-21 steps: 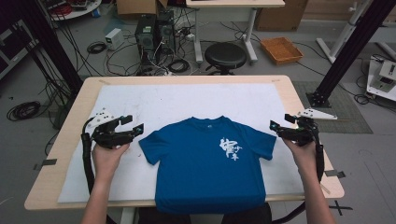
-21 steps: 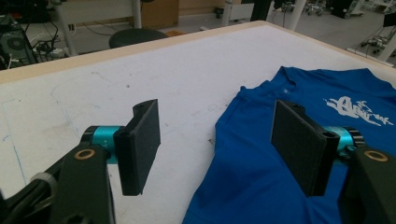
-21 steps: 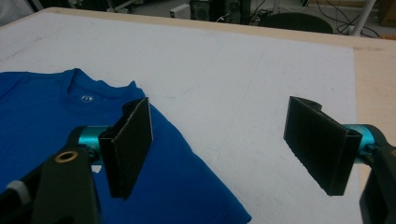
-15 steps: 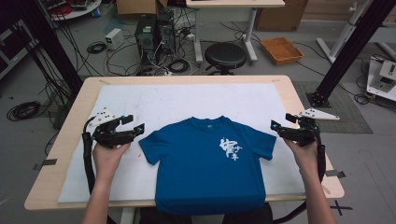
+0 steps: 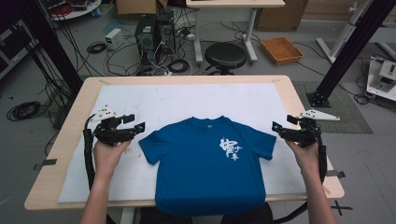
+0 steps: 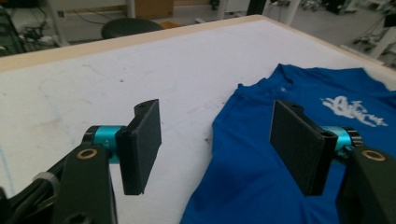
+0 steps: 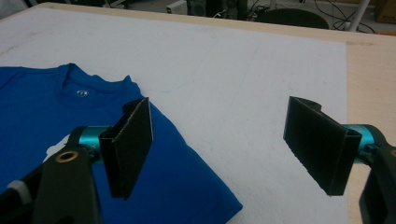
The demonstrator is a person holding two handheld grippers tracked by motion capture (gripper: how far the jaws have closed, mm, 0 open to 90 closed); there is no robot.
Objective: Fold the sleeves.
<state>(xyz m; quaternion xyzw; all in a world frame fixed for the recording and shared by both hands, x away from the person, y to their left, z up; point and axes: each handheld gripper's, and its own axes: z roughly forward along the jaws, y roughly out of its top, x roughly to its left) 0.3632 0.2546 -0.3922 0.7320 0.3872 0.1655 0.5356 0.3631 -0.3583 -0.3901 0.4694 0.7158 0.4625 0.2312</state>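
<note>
Flanking the blue T-shirt (image 5: 209,165), both grippers hover wide open beside its sleeves.

Since the earlier high views, almost nothing has shifted: the left gripper (image 5: 138,127) at mid-left and the right gripper (image 5: 275,127) at mid-right hold their places, jaws spread and empty (nothing between the pads). The shirt lies flat, front up, at lower centre on the white mat (image 5: 140,100); grasping the sleeves looks like the next step.

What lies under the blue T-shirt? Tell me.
The blue T-shirt lies flat on a white sheet that covers the wooden table. The covered patch beneath it is hidden, and the hem hangs over the near edge.
</note>
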